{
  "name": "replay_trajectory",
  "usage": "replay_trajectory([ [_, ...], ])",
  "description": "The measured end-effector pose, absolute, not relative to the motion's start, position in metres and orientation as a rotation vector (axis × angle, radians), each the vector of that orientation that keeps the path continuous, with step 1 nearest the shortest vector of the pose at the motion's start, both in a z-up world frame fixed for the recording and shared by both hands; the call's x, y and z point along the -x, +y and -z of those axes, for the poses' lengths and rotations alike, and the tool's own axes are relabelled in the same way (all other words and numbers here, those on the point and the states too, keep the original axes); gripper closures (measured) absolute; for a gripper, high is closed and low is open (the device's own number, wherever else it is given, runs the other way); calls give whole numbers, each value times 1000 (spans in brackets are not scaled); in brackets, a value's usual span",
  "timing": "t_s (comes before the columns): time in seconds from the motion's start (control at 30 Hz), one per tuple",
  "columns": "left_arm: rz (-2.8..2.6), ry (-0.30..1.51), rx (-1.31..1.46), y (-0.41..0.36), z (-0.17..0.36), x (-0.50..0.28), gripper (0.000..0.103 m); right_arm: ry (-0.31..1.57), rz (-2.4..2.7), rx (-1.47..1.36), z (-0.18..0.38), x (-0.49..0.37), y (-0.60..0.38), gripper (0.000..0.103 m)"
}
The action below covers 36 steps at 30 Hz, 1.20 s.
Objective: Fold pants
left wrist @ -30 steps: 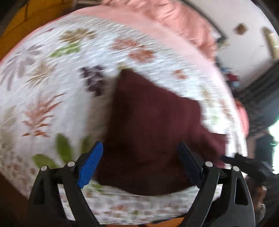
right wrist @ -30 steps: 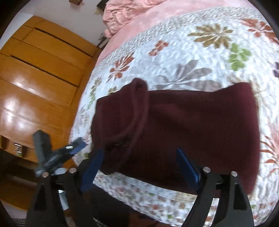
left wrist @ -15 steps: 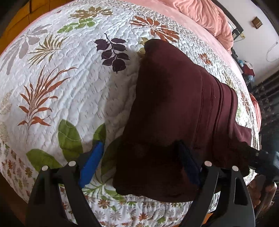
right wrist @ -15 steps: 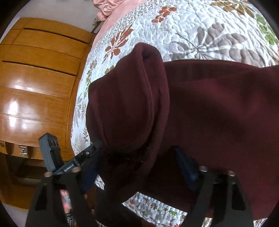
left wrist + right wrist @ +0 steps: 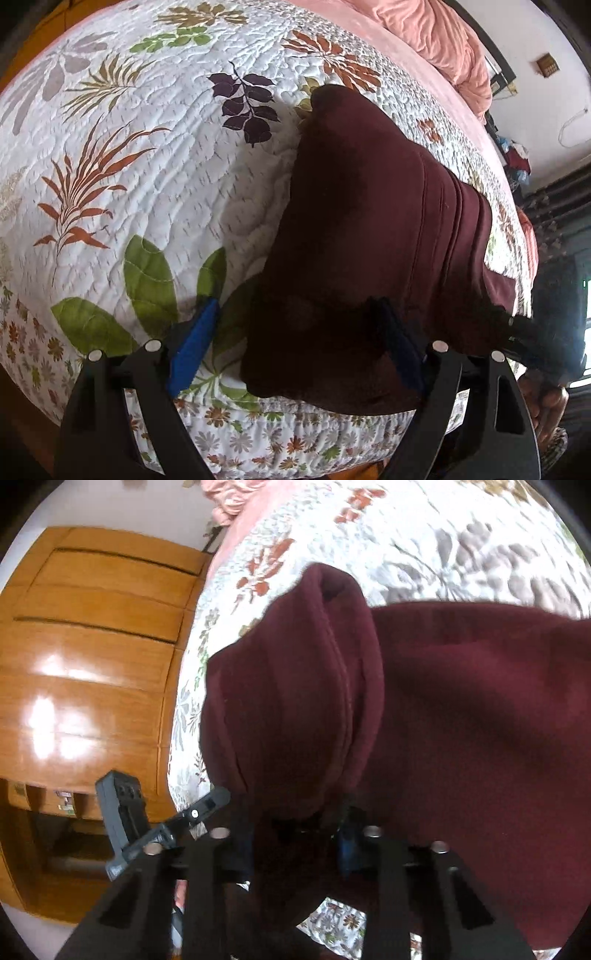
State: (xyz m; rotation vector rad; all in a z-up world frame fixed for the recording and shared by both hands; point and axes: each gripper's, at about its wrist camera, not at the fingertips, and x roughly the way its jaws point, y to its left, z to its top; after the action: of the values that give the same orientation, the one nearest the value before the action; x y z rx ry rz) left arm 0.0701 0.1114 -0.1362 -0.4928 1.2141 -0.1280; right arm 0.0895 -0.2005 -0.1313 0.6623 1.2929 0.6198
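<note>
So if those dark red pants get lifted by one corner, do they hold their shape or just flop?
Probably flop: the pants already drape in soft rounded folds over the quilt. The thick, fleecy-looking cloth suggests moderate weight, and it likely won't slip easily from the right tool.

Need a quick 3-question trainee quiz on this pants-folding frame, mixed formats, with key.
1. True or false: the right gripper has closed on a bunched edge of the maroon pants.
2. Multiple choice: the left gripper is A) shut on the pants, B) open, with the near edge of the pants between its fingers, C) out of view.
3. Fill in: the pants lie on a white quilt printed with ____.

Key: 1 true. 2 B. 3 leaves.
</note>
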Motion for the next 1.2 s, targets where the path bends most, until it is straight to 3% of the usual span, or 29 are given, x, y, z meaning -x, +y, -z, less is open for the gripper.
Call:
replay_trajectory([
  [0.33, 165, 1138, 607, 114, 108, -67, 17, 1116, -732, -775, 74, -70, -238, 82],
  [0.63, 272, 1123, 502, 61, 80, -75, 17, 1021, -640, -715, 32, -49, -322, 82],
  [0.9, 287, 1153, 306, -1, 87, -73, 17, 1058, -518, -730, 57, -40, -383, 82],
  [1.2, 240, 1200, 236, -13, 110, -74, 15, 1157, -403, -713, 119, -40, -396, 83],
])
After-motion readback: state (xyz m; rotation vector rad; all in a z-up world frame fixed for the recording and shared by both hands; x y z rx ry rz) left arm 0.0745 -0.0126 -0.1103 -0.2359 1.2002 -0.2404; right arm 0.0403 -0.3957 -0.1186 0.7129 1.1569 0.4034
